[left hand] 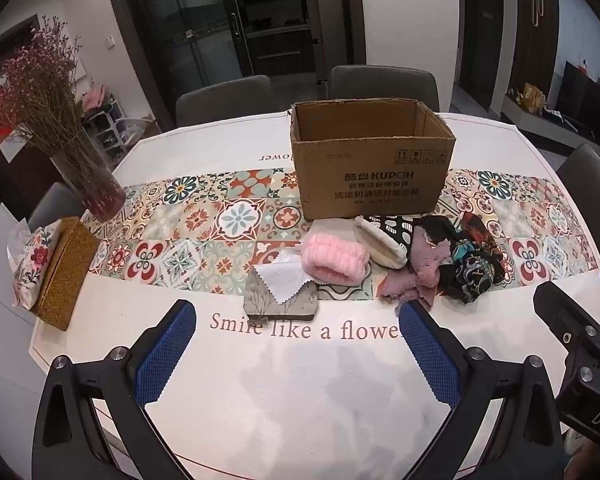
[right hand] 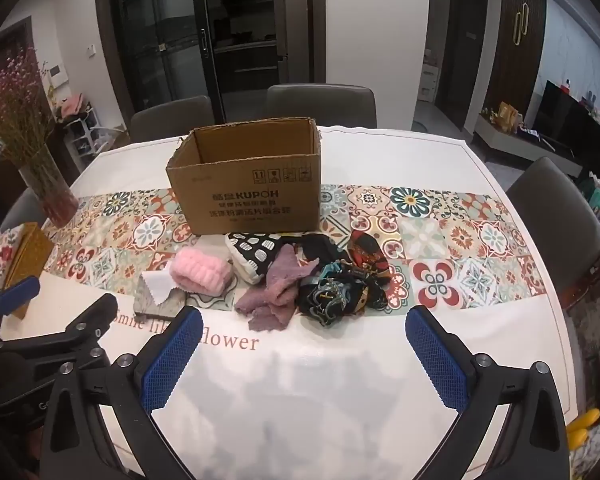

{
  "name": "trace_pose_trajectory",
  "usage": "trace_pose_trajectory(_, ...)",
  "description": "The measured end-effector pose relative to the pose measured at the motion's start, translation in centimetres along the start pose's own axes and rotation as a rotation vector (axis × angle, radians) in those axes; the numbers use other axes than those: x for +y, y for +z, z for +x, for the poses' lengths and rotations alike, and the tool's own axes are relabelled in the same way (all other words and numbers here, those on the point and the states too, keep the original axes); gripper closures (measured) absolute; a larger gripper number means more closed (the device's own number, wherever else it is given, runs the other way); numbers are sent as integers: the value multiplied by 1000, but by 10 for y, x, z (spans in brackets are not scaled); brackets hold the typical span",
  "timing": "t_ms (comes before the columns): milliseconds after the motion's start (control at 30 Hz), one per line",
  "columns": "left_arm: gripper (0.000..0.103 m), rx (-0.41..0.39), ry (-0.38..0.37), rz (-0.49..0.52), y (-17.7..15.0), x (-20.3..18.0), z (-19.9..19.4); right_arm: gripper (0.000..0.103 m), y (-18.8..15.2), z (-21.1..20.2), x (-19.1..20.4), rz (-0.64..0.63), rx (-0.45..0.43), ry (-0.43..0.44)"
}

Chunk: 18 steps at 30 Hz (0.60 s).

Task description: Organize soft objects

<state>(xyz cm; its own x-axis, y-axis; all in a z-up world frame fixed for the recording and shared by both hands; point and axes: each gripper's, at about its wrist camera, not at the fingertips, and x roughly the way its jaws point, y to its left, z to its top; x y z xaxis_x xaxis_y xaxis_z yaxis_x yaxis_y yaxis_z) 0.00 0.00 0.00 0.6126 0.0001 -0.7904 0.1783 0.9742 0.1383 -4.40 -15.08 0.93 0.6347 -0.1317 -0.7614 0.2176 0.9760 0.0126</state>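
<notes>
Soft objects lie in a loose row on the counter (left hand: 300, 400) just in front of the open cardboard box (left hand: 372, 160), ahead of both grippers and untouched: a fluffy pink roll (left hand: 336, 260), a white cloth (left hand: 288, 284) on a grey pouch (left hand: 280, 300), a cream-lined spotted pouch (right hand: 252, 256), a mauve towel (right hand: 276, 292) and crumpled dark patterned scarves (right hand: 340, 288). Left gripper (left hand: 296, 356) and right gripper (right hand: 304, 356) hover over bare counter, jaws wide and empty

White walls (right hand: 376, 20), dark glass doors (left hand: 220, 20), grey chairs (right hand: 320, 104) behind table (right hand: 340, 380), television (right hand: 572, 120) at right
</notes>
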Motion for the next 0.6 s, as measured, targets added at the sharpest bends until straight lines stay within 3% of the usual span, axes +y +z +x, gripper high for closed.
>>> trace_pose_trajectory(167, 0, 4, 21, 3, 3, -1, 0, 0, 2, -1, -1, 3, 23, -3)
trace_pose_trajectory(300, 0, -11, -16, -10, 0, 2, 0, 0, 0, -1, 1, 1, 18, 3)
trace_pose_trajectory(600, 0, -6, -15, -12, -1, 1, 0, 0, 1, 0, -1, 2, 11, 12)
